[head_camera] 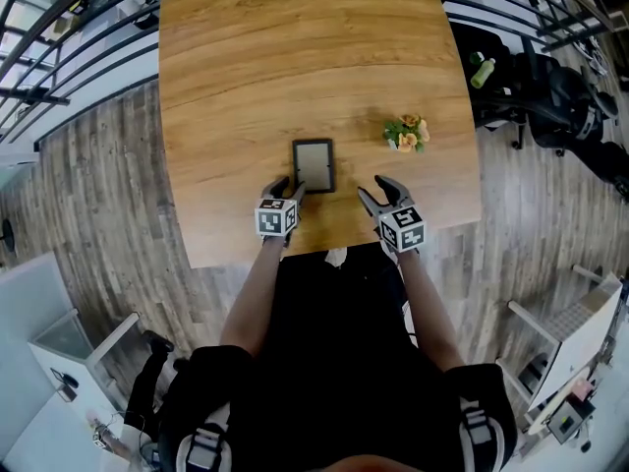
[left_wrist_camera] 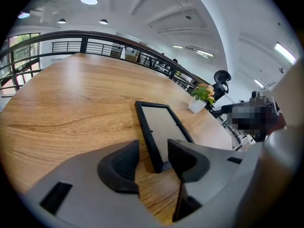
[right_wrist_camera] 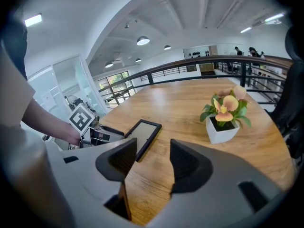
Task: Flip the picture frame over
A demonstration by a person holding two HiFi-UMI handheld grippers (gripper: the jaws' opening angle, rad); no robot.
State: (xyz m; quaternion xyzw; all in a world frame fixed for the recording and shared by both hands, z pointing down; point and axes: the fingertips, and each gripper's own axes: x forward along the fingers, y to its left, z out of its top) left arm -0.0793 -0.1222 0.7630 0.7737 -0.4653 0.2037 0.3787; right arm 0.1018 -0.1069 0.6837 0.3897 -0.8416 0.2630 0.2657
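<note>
Tabletop point(head_camera: 246, 67): frame point(head_camera: 313, 164) corner inside left tool point(head_camera: 292, 187)

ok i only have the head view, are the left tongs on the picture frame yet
observer: not yet. In the left gripper view the left tongs stand open, with the picture frame's near corner between them, not gripped.
operator: and the right tongs, holding anything
observer: no. The right gripper view shows the right tongs open over the table, the frame off to their left.
operator: what's that orange thing by them
observer: a small white pot of orange flowers, upright, ahead and right of them.
</note>
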